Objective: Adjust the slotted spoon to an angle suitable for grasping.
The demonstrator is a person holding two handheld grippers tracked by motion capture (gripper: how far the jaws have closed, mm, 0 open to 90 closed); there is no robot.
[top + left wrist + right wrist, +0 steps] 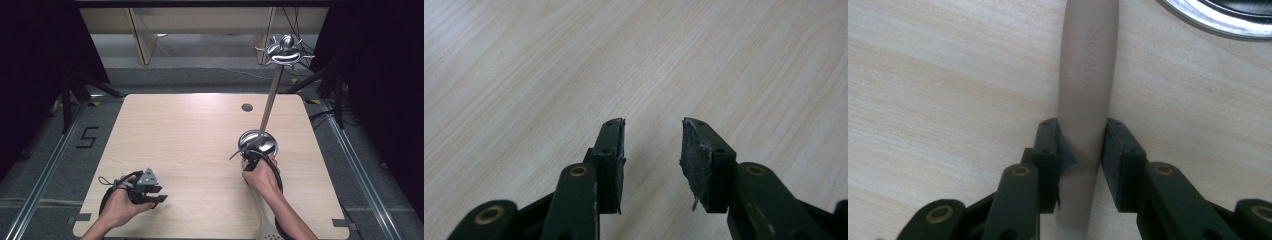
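The counter (200,150) is light wood w/ a small dark hole near the far edge. Around it: grey floor & black curtains. A shiny metal stand (260,141) w/ a tall pole sits on the right side. The left tool (152,194) rests low near the front-left corner, jaws partly apart, nothing between them. The right tool (1080,142) sits just in front of the stand's base, jaws pressed on the spoon handle (1085,90). It's long, smooth, beige, w/ raised letters, lying flat on the counter.

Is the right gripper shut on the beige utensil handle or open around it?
Shut on it: the right gripper's pads press both sides of the beige handle.
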